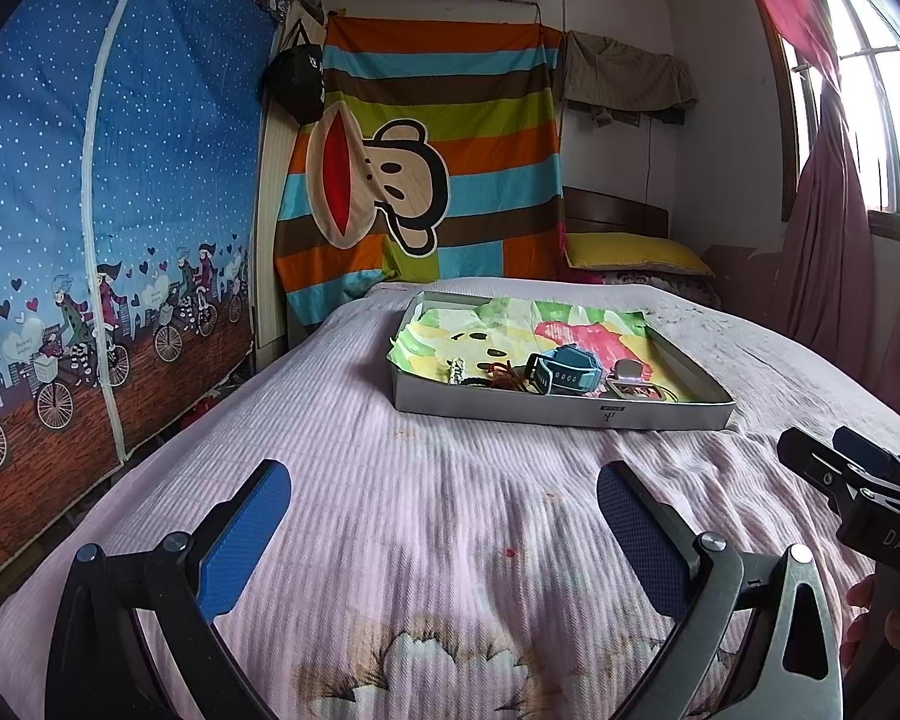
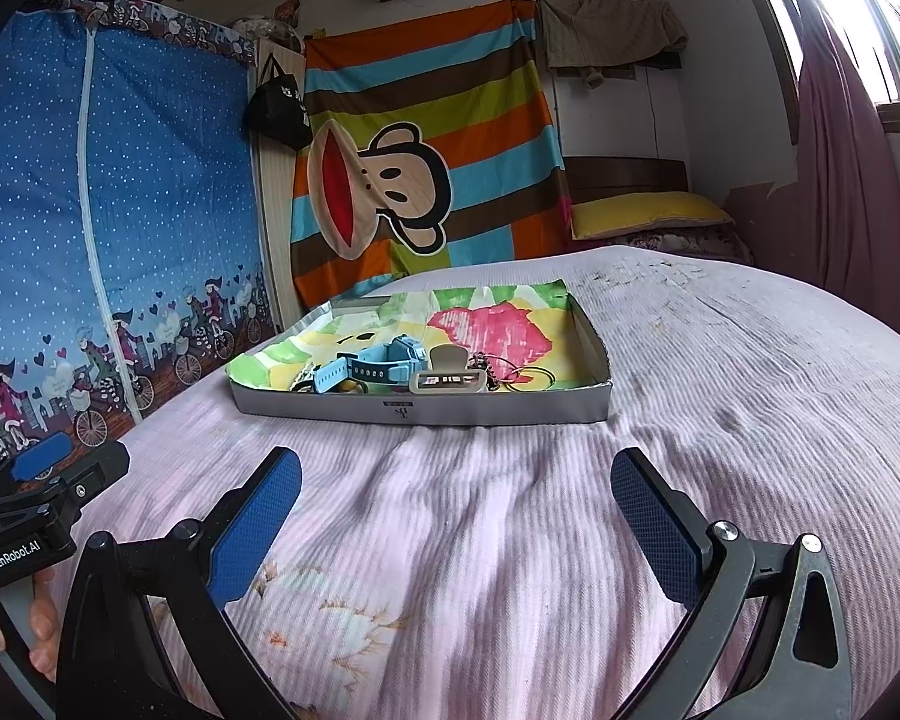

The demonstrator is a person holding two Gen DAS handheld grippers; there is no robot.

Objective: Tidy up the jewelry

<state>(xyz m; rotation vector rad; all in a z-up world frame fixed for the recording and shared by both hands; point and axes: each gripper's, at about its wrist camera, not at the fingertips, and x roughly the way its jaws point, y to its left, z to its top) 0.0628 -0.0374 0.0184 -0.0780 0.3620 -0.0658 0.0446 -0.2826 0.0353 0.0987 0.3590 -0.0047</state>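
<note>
Currently: my left tool (image 1: 444,516) wide, empty | right tool (image 2: 456,510) wide, empty | both over the bed (image 2: 720,396), short of the tray (image 2: 450,411) (blue watch (image 2: 372,363) inside).

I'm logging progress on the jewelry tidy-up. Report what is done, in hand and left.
Done: nothing that shows; the blue watch, white clip and rings lie jumbled at the front of the tray. In hand: nothing; the left claw and right claw are open above the bed, short of the tray. Left: all the sorting.
</note>
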